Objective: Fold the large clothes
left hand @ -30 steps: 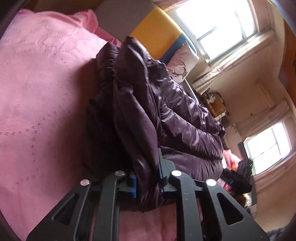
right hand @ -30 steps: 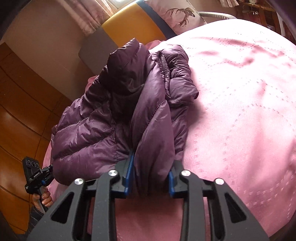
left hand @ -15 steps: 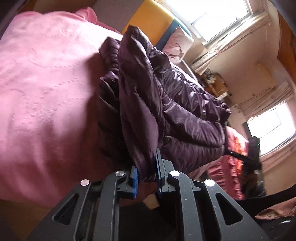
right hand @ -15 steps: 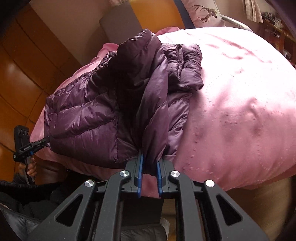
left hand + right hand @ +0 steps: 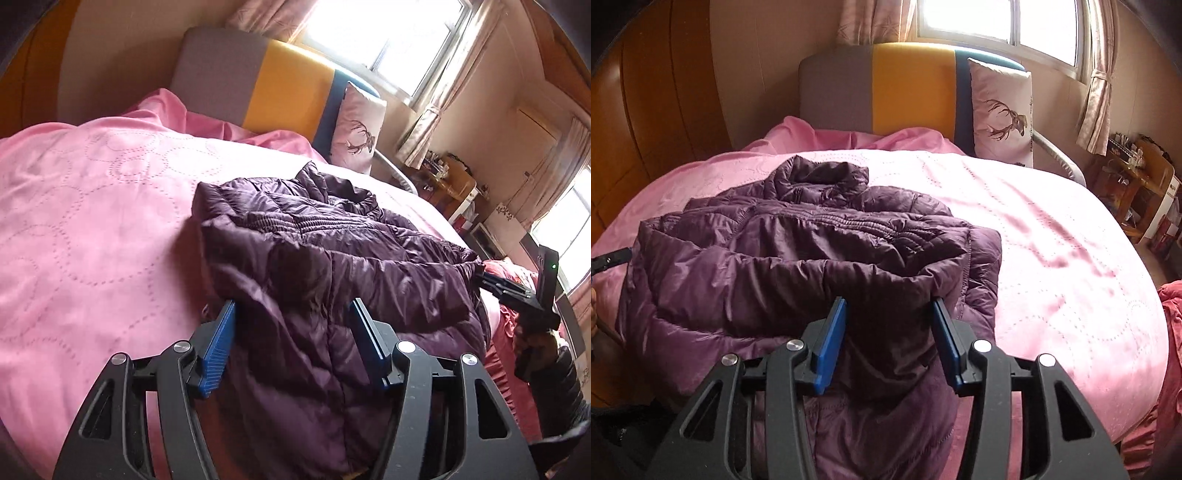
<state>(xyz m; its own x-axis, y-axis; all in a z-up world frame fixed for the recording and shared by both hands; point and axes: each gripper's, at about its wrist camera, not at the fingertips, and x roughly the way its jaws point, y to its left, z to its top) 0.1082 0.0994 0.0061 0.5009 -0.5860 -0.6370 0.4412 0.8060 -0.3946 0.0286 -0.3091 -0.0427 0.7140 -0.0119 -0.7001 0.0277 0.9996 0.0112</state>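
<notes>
The purple down jacket (image 5: 332, 258) lies on the bed (image 5: 92, 229), folded over itself, its collar toward the headboard (image 5: 879, 85) and its lower part hanging over the near edge of the bed. In the right wrist view it occupies the left half of the bed, close to the left edge; the right half of the pink bedspread is bare.

The left gripper (image 5: 291, 332) has its jaws opening. The blue pads stand wide apart; a fold of the jacket lies between them, but they do not press it. The right gripper (image 5: 890, 325) also has its fingers apart. Jacket fabric fills the gap between them and reaches both pads; I cannot tell if they still pinch it.

No container is in view near the jacket. The bedspread is pink with dotted circle stitching. The headboard is grey, yellow and dark blue, and a pillow (image 5: 1001, 110) with a deer drawing leans against it at the right far corner. Behind is a bright window (image 5: 997, 18) with pale curtains. A wooden wall (image 5: 646, 92) stands to the left, and a small cluttered wooden table (image 5: 1137, 177) to the right.
</notes>
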